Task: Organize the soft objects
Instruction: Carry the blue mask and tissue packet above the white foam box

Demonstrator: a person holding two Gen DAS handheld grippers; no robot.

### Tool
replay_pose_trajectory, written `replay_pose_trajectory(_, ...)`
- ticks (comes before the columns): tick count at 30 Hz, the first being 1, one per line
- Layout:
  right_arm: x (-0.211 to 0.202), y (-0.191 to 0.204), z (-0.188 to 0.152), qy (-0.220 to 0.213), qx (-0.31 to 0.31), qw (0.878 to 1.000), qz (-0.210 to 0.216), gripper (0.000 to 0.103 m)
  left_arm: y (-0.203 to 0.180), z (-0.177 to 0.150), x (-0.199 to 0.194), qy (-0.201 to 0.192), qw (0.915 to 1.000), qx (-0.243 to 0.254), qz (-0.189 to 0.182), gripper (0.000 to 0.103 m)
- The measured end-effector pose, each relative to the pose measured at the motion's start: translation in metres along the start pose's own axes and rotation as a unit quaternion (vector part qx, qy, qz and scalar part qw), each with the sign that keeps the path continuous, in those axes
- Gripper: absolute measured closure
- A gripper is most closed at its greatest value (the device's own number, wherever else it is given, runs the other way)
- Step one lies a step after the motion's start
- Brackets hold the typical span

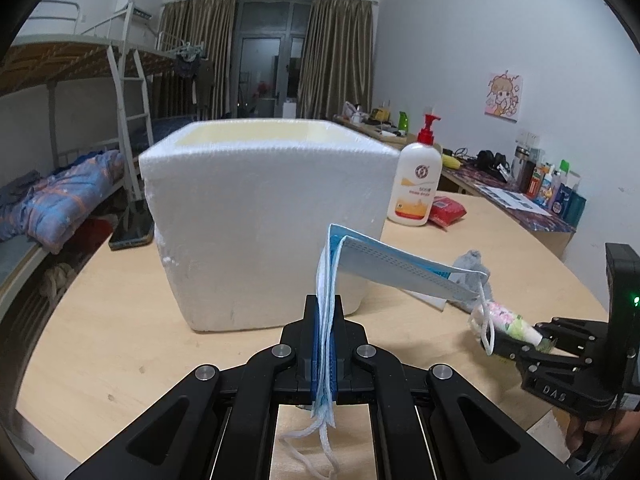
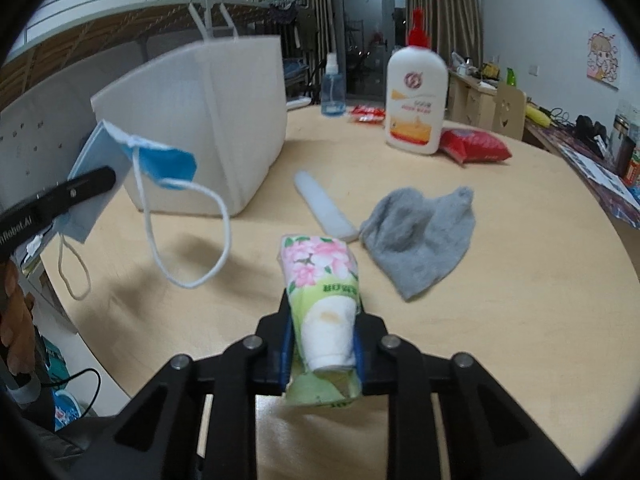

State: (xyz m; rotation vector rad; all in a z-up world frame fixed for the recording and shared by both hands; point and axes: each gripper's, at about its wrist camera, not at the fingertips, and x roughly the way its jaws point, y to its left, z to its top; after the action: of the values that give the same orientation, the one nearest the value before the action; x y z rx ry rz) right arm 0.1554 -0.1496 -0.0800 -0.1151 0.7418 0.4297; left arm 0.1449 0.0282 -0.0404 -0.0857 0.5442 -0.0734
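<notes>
Two hand-held claws reach over a round, pale wooden surface point(image 2: 500, 340) in a dorm room.

In the left wrist view, the left claw point(image 1: 325, 320) fills the bottom centre, angled slightly downward, its jaws clamped on a blue face mask point(image 1: 384, 264). The mask stands up between the jaws, then droops towards the right, ear loops dangling below. Directly behind it stands a white foam box point(image 1: 260, 220), open at the top.

At the lower right of that view the right claw point(image 1: 516, 336) comes in from the right edge. In the right wrist view, the right claw point(image 2: 324, 320) sits at bottom centre, tilted down, jaws pressed on a floral tissue pack point(image 2: 320, 276), which juts forward above the surface.

A grey cloth point(image 2: 420, 236) lies crumpled to the right of the pack, with a white tube point(image 2: 324, 208) beside it. A lotion bottle point(image 2: 416, 100) with a red pump stands at upper centre right.
</notes>
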Motion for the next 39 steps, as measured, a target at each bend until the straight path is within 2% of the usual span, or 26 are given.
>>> replay_pose_trajectory(18, -0.067, 0.004, 0.010, -0.088, -0.001, 0.996, -0.007, 0.076, -0.014, 0.008, -0.059, -0.060, 0.9981, 0.014, 0.002, 0.099)
replay_pose_trajectory(28, -0.106, 0.018, 0.012, -0.140, -0.013, 0.990, -0.002, 0.076, -0.016, 0.011, -0.107, -0.096, 0.9950, 0.014, 0.022, 0.099)
replay_pose_trajectory(39, -0.106, 0.036, 0.015, -0.152, -0.030, 0.988, 0.023, 0.076, -0.007, 0.014, -0.127, -0.107, 0.9929, 0.011, 0.051, 0.099)
